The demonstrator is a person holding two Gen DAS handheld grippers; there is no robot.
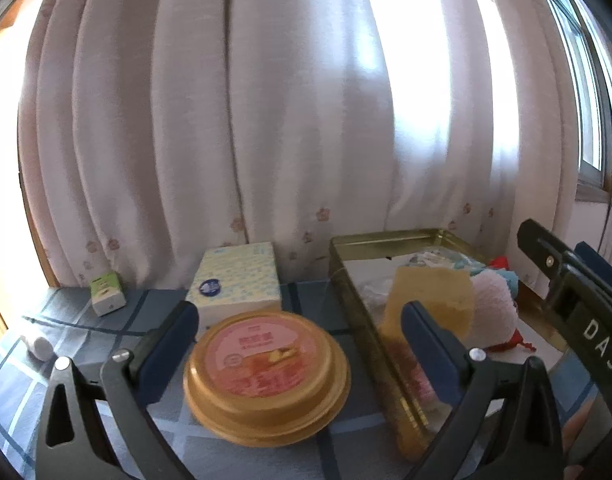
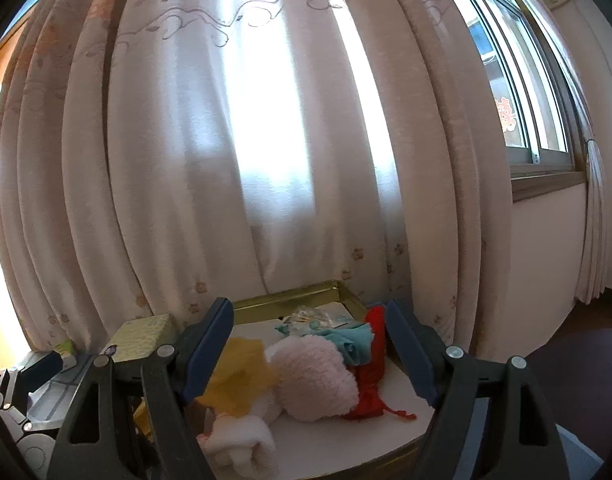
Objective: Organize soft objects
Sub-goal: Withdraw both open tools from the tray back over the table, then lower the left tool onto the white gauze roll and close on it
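Lying bunched in the shallow gold metal tin at lower centre, the fluffy pink knitted ball could snag its red yarn neighbour if the open, empty right gripper closes; left gripper also open.

The left tool has its blue-padded jaws spread wide, with nothing pressed between them. Below the gap, a round gold-rimmed container with a pink lid sits on the worktop's blue checked cloth. A tissue box stands behind it near the far edge, by the curtain, with a small green carton towards the far left corner. To the right, a gold tin tray holds a yellow cloth, a pink fluffy piece and red yarn. The right tool reaches in from the right edge.
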